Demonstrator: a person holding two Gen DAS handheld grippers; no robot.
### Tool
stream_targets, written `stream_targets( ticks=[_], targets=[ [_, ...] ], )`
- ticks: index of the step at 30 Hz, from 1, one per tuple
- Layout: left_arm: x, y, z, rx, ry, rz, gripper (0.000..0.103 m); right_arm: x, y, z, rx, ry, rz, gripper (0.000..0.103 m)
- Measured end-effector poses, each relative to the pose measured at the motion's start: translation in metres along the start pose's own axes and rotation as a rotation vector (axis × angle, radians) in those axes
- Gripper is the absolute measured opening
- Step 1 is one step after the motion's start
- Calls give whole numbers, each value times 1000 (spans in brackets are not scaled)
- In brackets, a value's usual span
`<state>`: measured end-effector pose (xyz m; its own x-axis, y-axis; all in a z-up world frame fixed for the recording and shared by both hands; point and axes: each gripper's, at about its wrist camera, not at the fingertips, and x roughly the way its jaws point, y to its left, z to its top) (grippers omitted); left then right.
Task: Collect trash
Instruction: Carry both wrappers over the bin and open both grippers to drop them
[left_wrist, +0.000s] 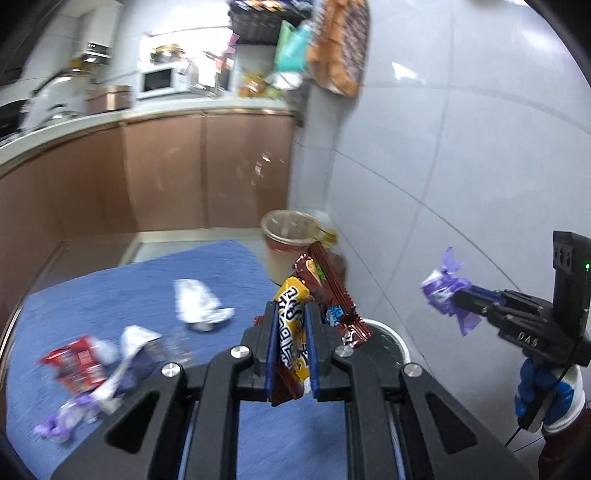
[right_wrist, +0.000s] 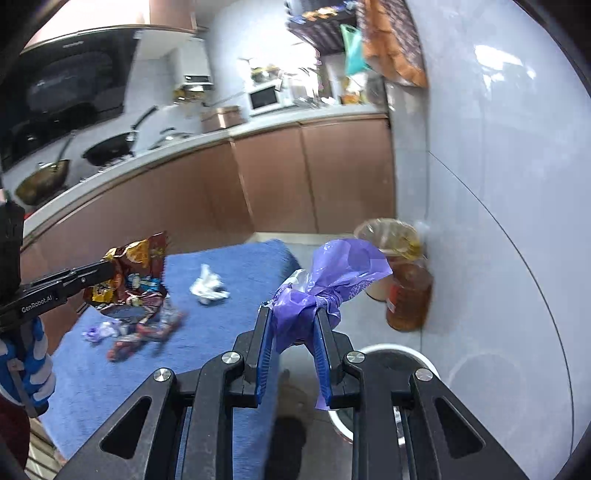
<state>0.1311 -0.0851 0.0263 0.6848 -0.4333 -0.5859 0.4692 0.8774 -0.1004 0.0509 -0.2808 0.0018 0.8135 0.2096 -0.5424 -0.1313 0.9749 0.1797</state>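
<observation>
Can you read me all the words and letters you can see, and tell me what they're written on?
"GenRobot.AI" on the side of the left hand-held gripper.
"DAS" on the body of the right hand-held gripper.
Yellow snack wrapper: big black letters, too warped to read.
Brown snack wrapper: print too blurred.
Red wrapper on the blue mat: too blurred.
Purple plastic bag: faint marks, unreadable.

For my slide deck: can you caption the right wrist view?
Right gripper clamps a purple plastic bag above the white bin; left gripper holds snack wrappers.
</observation>
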Motion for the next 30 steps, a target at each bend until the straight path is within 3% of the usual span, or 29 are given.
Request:
stream_targets(
  ticks=[9, 15, 25, 30],
  targets=[
    [129, -65, 0, 115, 172, -87, 13, 58, -56, -25, 80, 113, -91, 20],
    [202, -86, -9, 116, 279, -109, 13, 92, -95, -42, 127, 178, -155, 21],
    [271, -109, -26, 75, 386, -130, 17, 131, -131, -68, 180, 257, -233, 23],
    [287, -105, -30, 18, 416, -150, 27, 139, -139, -76, 188, 280, -272, 24]
  ],
)
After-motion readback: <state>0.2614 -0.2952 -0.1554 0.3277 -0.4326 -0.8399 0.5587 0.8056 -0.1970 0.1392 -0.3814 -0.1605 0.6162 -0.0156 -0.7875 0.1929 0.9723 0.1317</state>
